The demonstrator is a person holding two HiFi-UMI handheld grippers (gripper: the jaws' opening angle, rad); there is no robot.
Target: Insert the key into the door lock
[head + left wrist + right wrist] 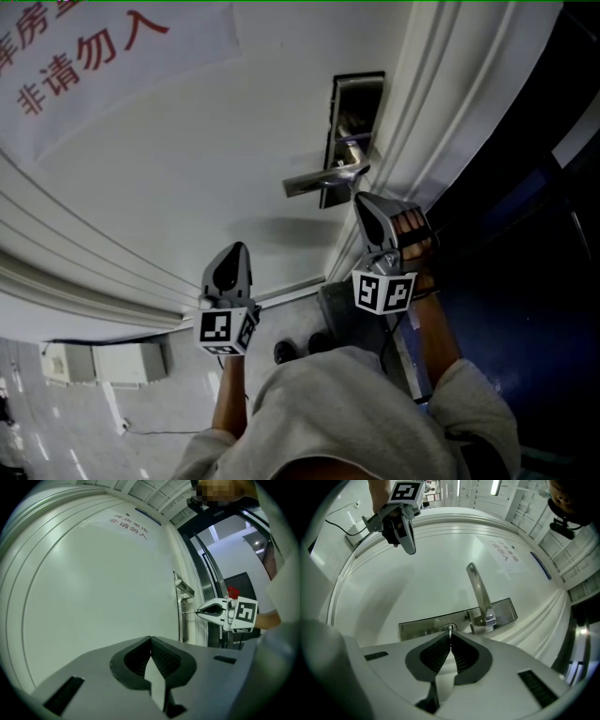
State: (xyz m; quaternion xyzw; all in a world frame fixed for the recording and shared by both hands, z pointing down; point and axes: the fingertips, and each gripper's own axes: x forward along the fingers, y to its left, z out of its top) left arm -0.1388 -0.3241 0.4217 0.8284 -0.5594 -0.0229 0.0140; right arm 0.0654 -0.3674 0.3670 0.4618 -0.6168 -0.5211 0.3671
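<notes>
The right gripper (pixel 450 633) is clenching the key (pixel 450 628) between its jaws. The key's tip is meeting the door lock (pixel 423 624), and the door handle (pixel 477 588) is standing at one o'clock from it. How deep the blade is sitting cannot be told, so insertion is looking begun but possibly unfinished. The left gripper (pixel 150 641), jaws clenched on nothing, is hovering off the door (pixel 93 588), at eleven o'clock from the key.
</notes>
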